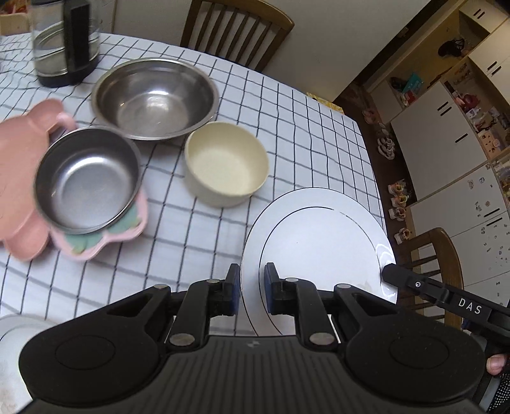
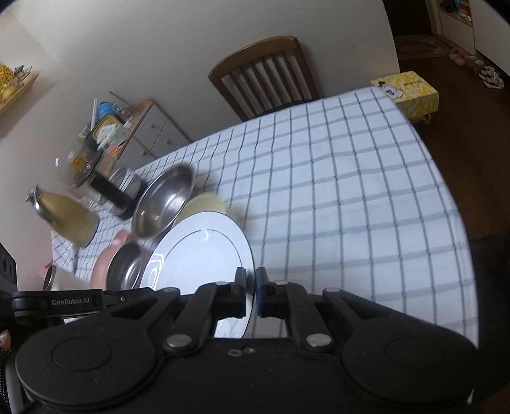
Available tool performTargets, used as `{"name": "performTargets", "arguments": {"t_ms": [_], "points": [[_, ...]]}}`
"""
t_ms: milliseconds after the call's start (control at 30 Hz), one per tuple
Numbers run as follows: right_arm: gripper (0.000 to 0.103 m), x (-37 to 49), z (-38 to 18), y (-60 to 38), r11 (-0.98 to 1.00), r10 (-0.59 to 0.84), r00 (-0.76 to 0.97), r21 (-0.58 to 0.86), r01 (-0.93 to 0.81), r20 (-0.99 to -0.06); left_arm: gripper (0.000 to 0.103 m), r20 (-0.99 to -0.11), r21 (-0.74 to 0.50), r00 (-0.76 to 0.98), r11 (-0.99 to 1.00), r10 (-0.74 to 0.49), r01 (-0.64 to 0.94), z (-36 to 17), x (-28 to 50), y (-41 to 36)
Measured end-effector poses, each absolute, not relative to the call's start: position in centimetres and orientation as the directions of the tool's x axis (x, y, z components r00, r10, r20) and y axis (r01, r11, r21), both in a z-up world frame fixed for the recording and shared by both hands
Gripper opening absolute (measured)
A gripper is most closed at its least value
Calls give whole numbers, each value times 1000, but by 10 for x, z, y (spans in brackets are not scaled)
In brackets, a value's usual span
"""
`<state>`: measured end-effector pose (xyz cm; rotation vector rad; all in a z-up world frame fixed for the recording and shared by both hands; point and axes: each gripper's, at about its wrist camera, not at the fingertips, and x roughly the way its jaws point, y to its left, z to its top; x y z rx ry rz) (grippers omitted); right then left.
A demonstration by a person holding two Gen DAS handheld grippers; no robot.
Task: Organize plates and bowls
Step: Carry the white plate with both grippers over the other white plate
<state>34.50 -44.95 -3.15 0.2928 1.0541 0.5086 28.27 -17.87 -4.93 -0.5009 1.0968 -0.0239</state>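
Plates come first here: you have the white plate (image 1: 318, 242) clamped at two points of its rim, the left gripper (image 1: 251, 288) on one side and the right gripper (image 2: 251, 293) on the opposite side, each with its blue pads closed on the thin edge. Held that way, the plate is carried clear of the checked tablecloth (image 1: 287, 133) and tips steeply rather than lying flat; two grips on opposite edges keep a wide, slick disc from swinging as a single pinch would let it.

Across the table the rest of the set waits. A large steel bowl (image 1: 154, 98) sits near the glass kettle (image 1: 63, 41), with the cream bowl (image 1: 226, 164) just beside it. The small steel bowl (image 1: 87, 180) rests on pink plates (image 1: 19, 178) stacked loosely under it, though blur at that edge makes it hard to say how many lie there. A wooden chair (image 1: 236, 28) stands at the far side of the table.

You probably mean to set the white plate down as the base of a pile, since it is the broadest flat piece. Watch the glazed rim: such a narrow bite could slip if either hand twists against the other.
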Motion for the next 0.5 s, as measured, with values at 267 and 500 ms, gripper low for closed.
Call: {"name": "performTargets", "arguments": {"t_ms": [267, 500], "points": [[7, 271, -29, -419, 839, 543, 382, 471, -271, -748, 15, -837, -412, 476, 883, -269, -226, -46, 207, -141], [7, 221, -30, -381, 826, 562, 360, 483, -291, -745, 15, -839, -401, 483, 884, -250, -239, -45, 152, -99]]}}
